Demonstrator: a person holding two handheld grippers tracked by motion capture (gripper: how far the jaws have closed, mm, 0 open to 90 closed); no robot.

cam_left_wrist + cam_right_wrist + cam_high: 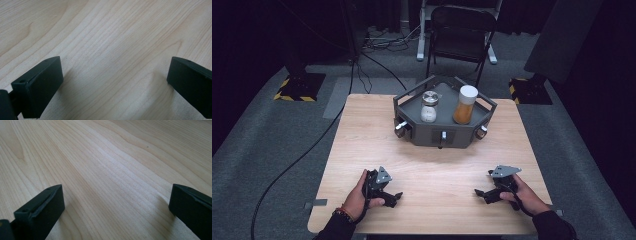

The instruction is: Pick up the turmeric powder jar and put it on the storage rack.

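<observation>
A dark grey angular tray (412, 102) stands at the back middle of the wooden table (362, 130). In it are a clear glass jar (429, 106) with white contents and a metal lid, and a taller orange jar (465, 104) with a white cap. My left gripper (395, 198) rests on the table near the front left, held by a hand, jaws wide apart with bare wood between them (113, 75). My right gripper (481, 193) rests at the front right, also open, over bare wood (116, 197). Both are well short of the tray.
Knobs stick out from the tray's front faces (443, 135). Behind the table stand a black folding chair (459, 32) and stand bases with yellow-black tape (299, 87). A cable (302, 155) runs across the grey carpet on the left.
</observation>
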